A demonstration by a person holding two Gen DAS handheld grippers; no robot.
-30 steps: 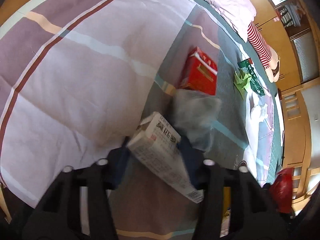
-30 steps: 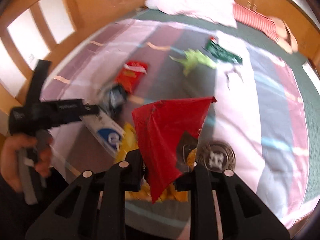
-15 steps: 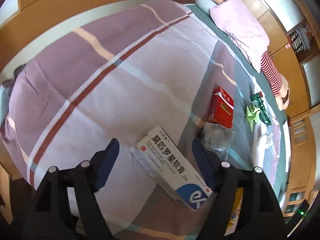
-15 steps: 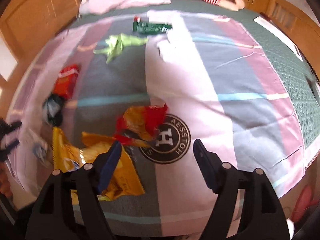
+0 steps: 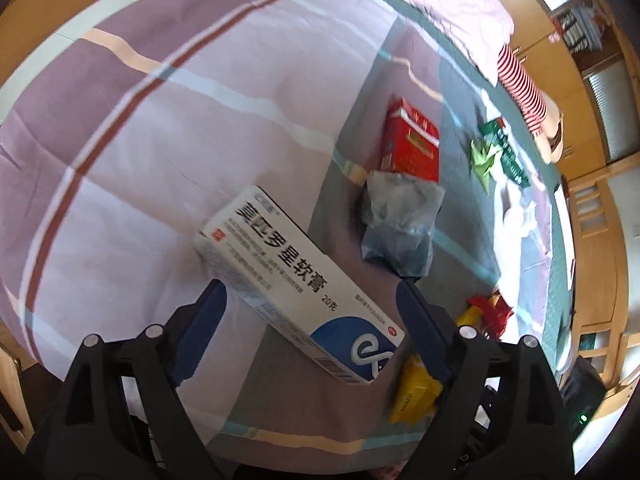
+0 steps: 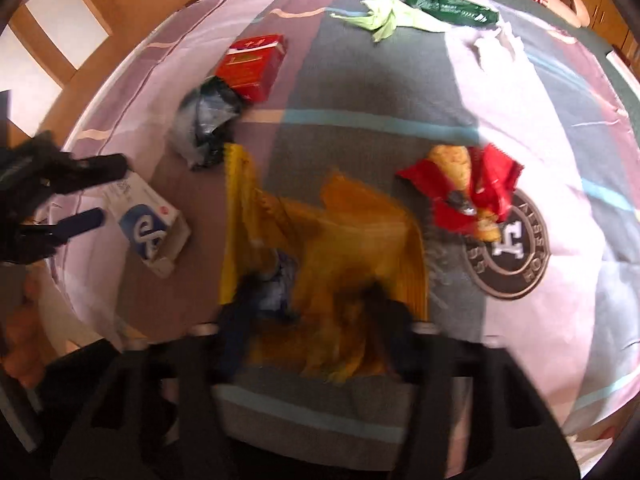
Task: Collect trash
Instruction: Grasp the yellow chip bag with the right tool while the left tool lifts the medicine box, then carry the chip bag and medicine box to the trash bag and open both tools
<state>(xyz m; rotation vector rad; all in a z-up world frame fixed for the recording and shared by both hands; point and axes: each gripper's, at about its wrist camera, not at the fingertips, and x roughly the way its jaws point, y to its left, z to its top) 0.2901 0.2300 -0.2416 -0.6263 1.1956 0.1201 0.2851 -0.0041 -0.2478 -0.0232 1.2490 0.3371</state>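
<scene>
A white and blue ointment box [image 5: 296, 272] lies flat on the striped bedspread [image 5: 160, 120]. My left gripper [image 5: 312, 304] straddles it with jaws opening and pads clear of its sides. The right wrist view shows the same box [image 6: 150, 224] and the left gripper [image 6: 114, 190] at the left. A yellow snack bag [image 6: 340, 240] lies crumpled under my right gripper [image 6: 310, 320]. The jaws are closing with the bag between them, in a blurred picture. A red wrapper [image 6: 460, 196] rests free on the round logo [image 6: 508, 256].
Beyond the box lie a grey plastic bag [image 5: 400, 220], a red carton [image 5: 412, 148], green paper [image 5: 484, 156], a green packet [image 5: 510, 156] and white tissue [image 5: 516, 216]. A pink pillow [image 5: 452, 12] sits at the bed's head. The bed's near edge runs just below both grippers.
The left gripper let go of the ointment box, which now lies on the bed. The right gripper dropped the red wrapper and sank over the yellow bag.
</scene>
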